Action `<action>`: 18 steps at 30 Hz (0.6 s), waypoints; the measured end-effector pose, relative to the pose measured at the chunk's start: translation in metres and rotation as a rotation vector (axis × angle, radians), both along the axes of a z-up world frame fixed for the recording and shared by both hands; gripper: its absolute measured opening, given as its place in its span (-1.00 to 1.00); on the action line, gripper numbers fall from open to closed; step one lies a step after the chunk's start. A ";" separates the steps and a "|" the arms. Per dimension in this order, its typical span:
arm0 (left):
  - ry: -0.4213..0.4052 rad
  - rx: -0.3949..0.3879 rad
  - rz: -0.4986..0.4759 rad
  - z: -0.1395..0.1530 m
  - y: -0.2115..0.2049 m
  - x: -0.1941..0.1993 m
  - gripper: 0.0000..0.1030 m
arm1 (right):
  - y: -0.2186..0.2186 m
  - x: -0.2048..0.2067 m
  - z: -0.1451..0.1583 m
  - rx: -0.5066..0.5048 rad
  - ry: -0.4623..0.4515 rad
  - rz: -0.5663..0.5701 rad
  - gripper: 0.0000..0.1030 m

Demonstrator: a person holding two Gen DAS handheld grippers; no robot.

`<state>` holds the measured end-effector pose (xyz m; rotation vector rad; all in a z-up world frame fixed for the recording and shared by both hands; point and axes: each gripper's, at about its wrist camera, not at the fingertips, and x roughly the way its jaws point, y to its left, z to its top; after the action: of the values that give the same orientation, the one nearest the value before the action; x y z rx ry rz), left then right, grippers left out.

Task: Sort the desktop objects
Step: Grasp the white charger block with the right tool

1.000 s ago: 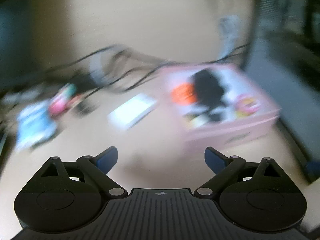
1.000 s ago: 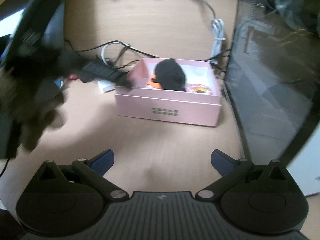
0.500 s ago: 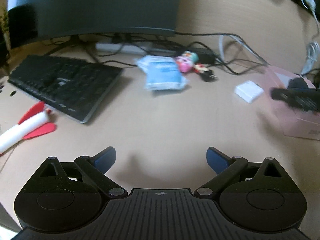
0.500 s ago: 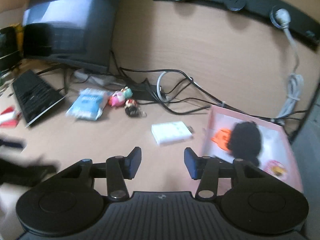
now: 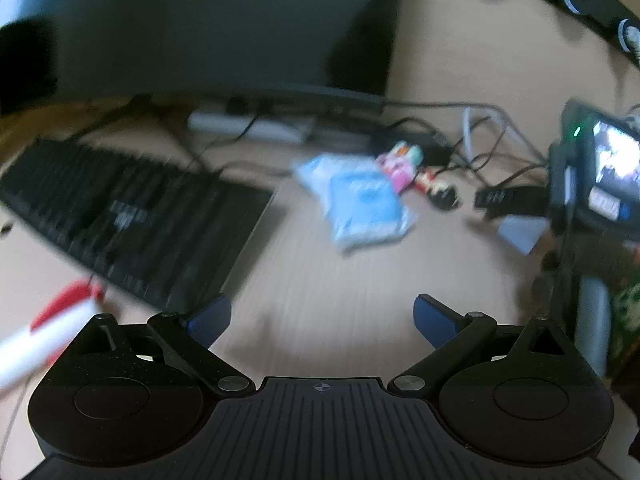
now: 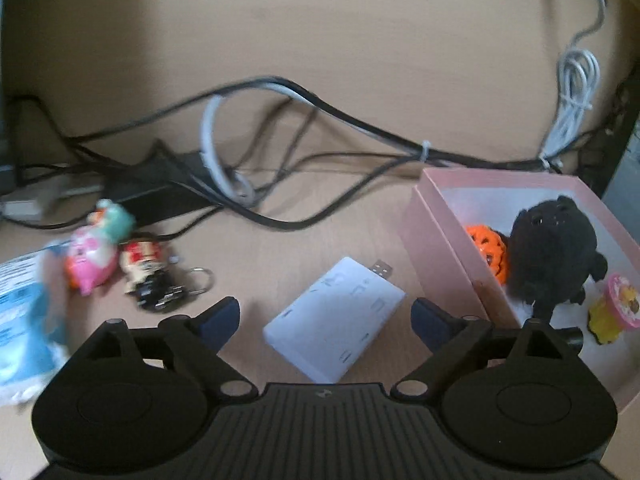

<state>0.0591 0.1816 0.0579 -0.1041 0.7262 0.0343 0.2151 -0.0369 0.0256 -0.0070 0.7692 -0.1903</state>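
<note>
My right gripper (image 6: 326, 312) hovers over a white USB hub (image 6: 336, 320) that lies flat on the desk between its spread fingers; the jaws are opening and the pads do not touch it. To the right stands a pink box (image 6: 440, 248) holding a black plush (image 6: 552, 252), an orange ball (image 6: 486, 246) and a pink round toy (image 6: 622, 300). A pink pig toy (image 6: 90, 258) and a figure keychain (image 6: 148, 276) lie at the left. My left gripper (image 5: 322, 312) is open and empty above bare desk, short of a blue packet (image 5: 360, 204).
A black keyboard (image 5: 132, 216) and a monitor (image 5: 200, 28) fill the left. A red and white rocket toy (image 5: 48, 336) lies by the keyboard. Tangled cables (image 6: 280, 152) and a power strip (image 5: 248, 126) run along the back. The other gripper's body (image 5: 592, 176) stands at the right.
My right gripper swung left from the pink box, narrowed its jaws, then spread them again over the white hub. My left gripper swung left toward the keyboard and the blue packet.
</note>
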 end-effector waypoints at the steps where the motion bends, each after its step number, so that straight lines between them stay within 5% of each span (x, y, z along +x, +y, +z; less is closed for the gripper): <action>1: -0.020 0.002 -0.023 0.003 -0.001 0.006 0.95 | -0.001 0.001 -0.002 0.008 0.005 -0.002 0.76; 3: -0.057 0.011 -0.060 0.009 -0.004 0.018 0.95 | -0.004 0.000 -0.006 0.042 0.024 0.023 0.29; 5: -0.084 0.022 -0.086 0.013 -0.009 0.033 0.95 | -0.007 -0.010 -0.004 0.072 0.024 0.085 0.08; 11: -0.103 -0.007 -0.174 0.016 -0.042 0.084 0.94 | -0.021 -0.082 0.008 0.054 -0.002 0.292 0.01; 13: -0.086 -0.003 -0.190 0.012 -0.060 0.102 0.82 | -0.033 -0.113 0.013 0.046 -0.008 0.351 0.00; 15: -0.044 0.016 -0.210 0.004 -0.082 0.124 0.44 | -0.041 -0.135 0.016 0.037 -0.007 0.379 -0.01; 18: -0.020 0.057 -0.198 -0.010 -0.108 0.150 0.45 | -0.054 -0.162 0.019 0.018 0.000 0.385 -0.02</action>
<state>0.2088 0.0731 0.0477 0.0221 0.7119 -0.1348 0.0535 -0.0905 0.0443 -0.1372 0.7549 0.1827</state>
